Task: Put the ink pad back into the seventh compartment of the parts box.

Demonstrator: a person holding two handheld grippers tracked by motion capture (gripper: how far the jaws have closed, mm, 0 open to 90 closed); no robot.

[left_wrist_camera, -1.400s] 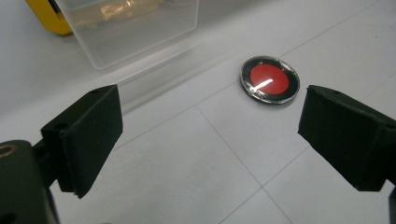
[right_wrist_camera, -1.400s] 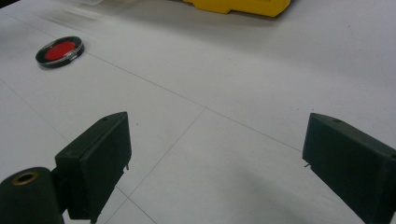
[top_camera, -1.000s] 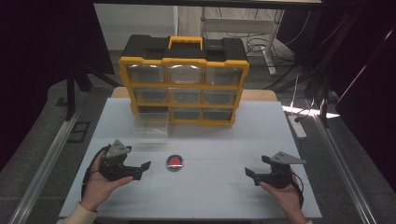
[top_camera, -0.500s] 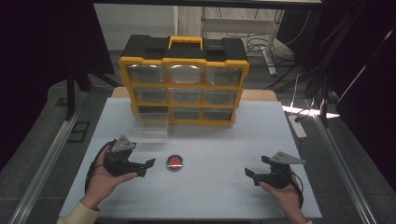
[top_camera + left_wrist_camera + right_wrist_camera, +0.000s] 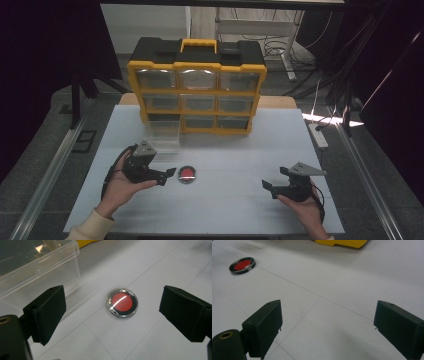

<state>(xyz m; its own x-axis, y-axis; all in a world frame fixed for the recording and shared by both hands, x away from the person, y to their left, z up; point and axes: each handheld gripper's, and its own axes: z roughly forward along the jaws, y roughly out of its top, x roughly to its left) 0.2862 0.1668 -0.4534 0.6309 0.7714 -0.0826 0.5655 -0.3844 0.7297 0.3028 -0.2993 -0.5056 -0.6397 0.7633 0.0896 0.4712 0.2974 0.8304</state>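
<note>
Basically, left tool (image 5: 112, 315) sits low with jaws wide apart, lined up on the red disc (image 5: 122, 302) lying flat on the surface (image 5: 225, 200), likely staged for a pick. Clear bin (image 5: 161, 135) stands just beside, pulled out of the yellow organizer (image 5: 196, 92). Right tool (image 5: 267, 186) is parked well apart, jaws apart, empty.

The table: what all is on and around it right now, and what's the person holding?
Table: one, white, centre.
Organizer: one, yellow and black with clear drawers, upright at the table's far edge.
Bin: one, clear, on the table before the organizer's left side.
Disc: one, red with a dark, shiny rim, flat mid-table.
Power strip: one, white, on the floor to the right.
Left gripper: one, black, jaws open, beside the disc.
Right gripper: one, black, jaws open, over bare table.
</note>
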